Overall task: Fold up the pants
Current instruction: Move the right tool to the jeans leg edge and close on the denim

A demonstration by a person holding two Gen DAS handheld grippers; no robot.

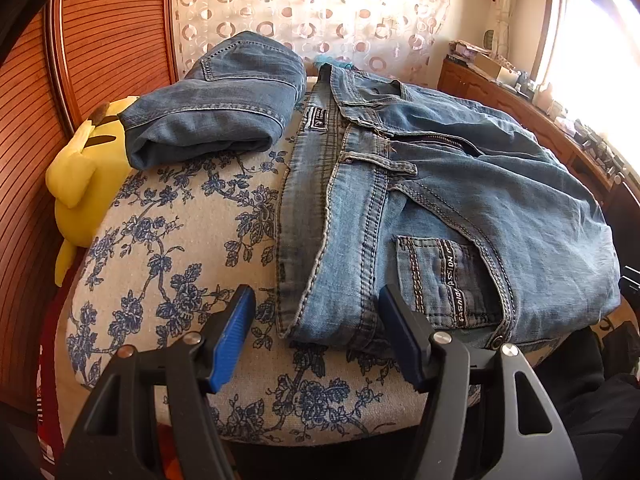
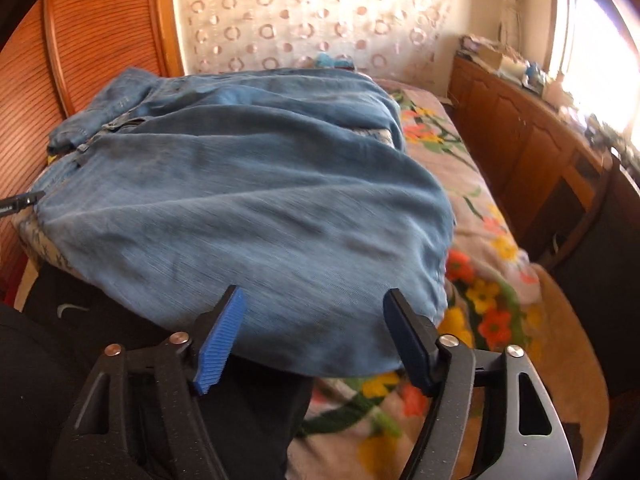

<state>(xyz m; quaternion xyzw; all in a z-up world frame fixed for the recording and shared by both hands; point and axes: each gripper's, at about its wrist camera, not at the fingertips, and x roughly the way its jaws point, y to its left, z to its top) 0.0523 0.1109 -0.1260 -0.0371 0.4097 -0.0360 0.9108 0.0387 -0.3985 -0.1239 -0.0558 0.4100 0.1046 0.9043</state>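
So the light-wash jeans [image 1: 460,208] are lying on the floral cushion [image 1: 168,248], waistband end near the left tongs [image 1: 316,340]; those are partly open, straddling the waistband corner, not pinching; right tongs [image 2: 316,340] also partly open over the leg fabric, gripping nothing; looks like the grab before a fold; next both need to close on denim and lift together.

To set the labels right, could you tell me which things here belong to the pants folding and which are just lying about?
For the job:
- light blue jeans
- left claw
- right claw

Lying about:
- folded darker jeans
- yellow plush toy
- flowered blanket
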